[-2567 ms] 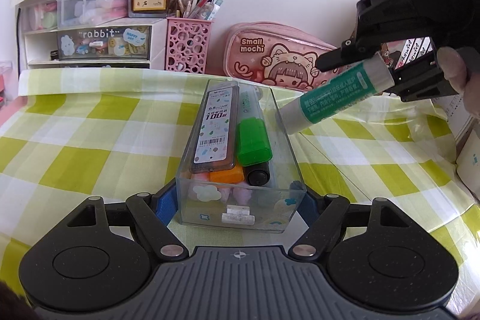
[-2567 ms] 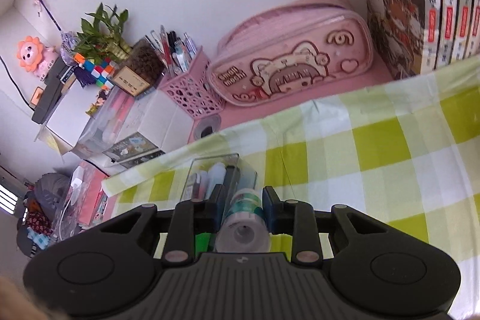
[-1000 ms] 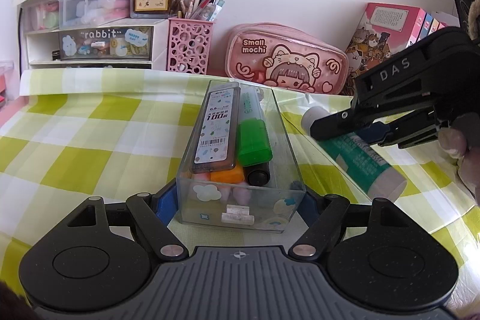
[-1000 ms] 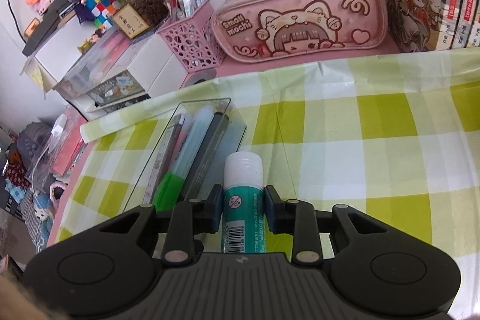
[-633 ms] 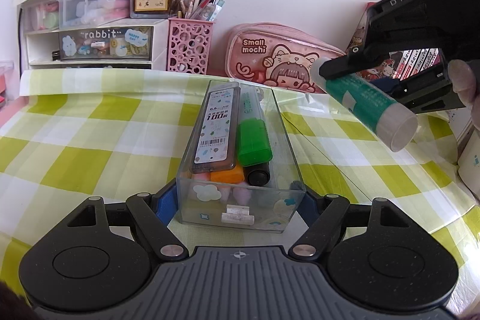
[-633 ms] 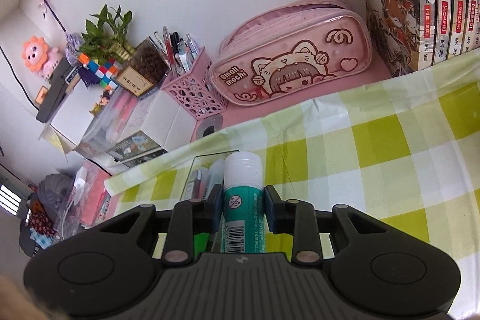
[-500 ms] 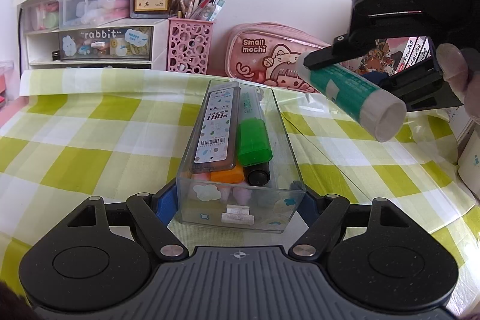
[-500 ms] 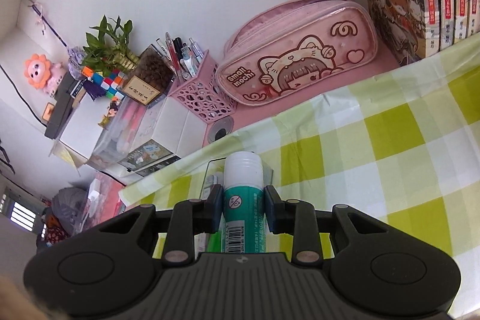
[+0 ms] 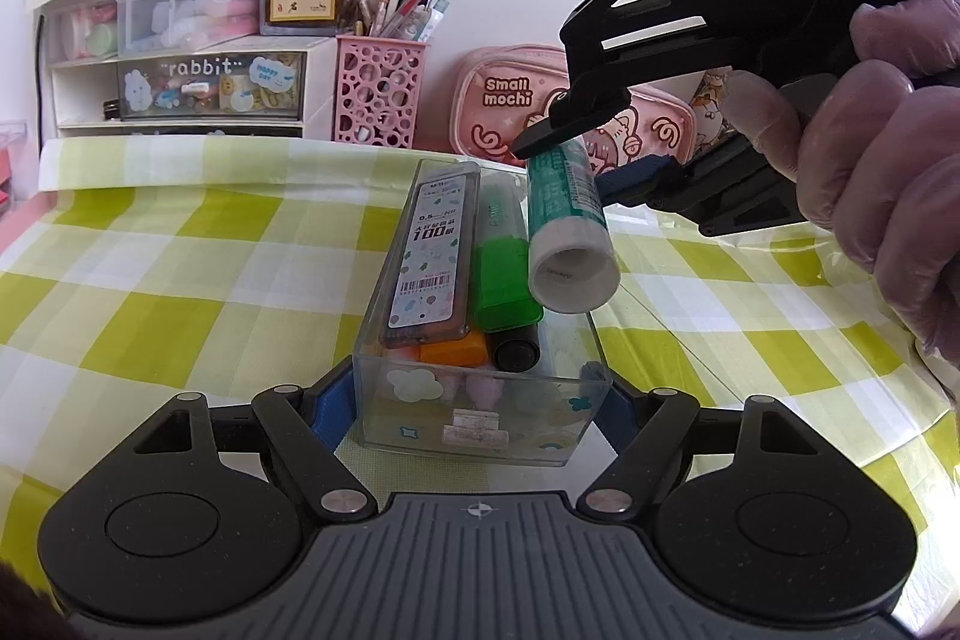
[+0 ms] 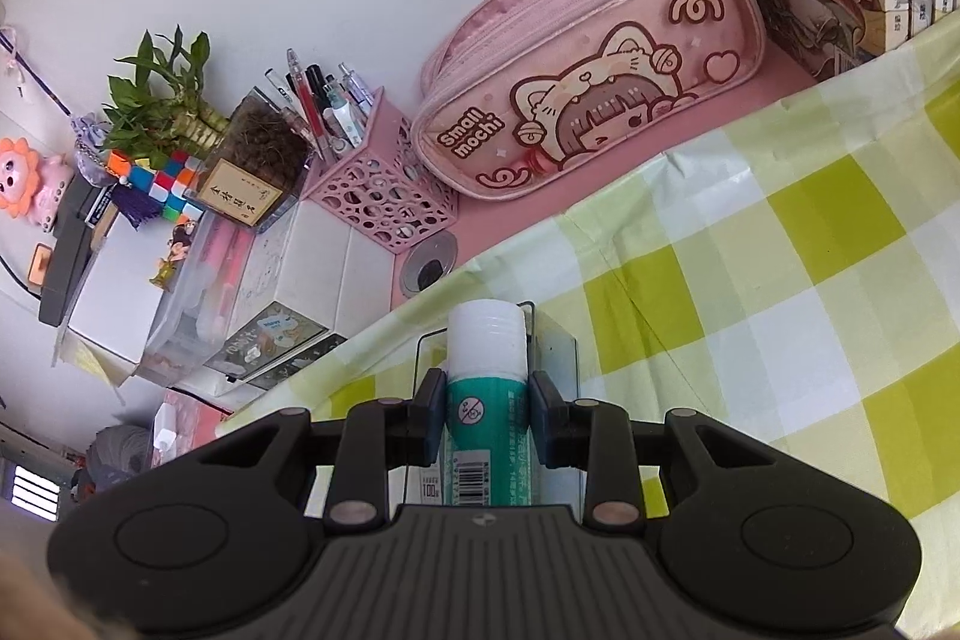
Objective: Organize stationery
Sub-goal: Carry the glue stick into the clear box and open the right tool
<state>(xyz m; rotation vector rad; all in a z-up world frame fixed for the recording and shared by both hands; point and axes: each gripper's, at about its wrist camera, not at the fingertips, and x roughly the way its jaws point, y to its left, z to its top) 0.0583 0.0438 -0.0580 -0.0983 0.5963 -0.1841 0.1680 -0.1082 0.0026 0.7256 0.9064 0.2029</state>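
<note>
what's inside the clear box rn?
In the clear box: a lead case on top, a green highlighter, a black pen, something orange. Pale items beneath are mostly covered.

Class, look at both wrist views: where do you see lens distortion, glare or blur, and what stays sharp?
Left wrist view: fisheye bends the tablecloth edge; the glue stick and clear box are sharp, with faint reflections on the box's front wall. Right wrist view: the whole scene sits tilted, corners go dark, the pencil case shows a glossy sheen, and the left edge looks soft.
</note>
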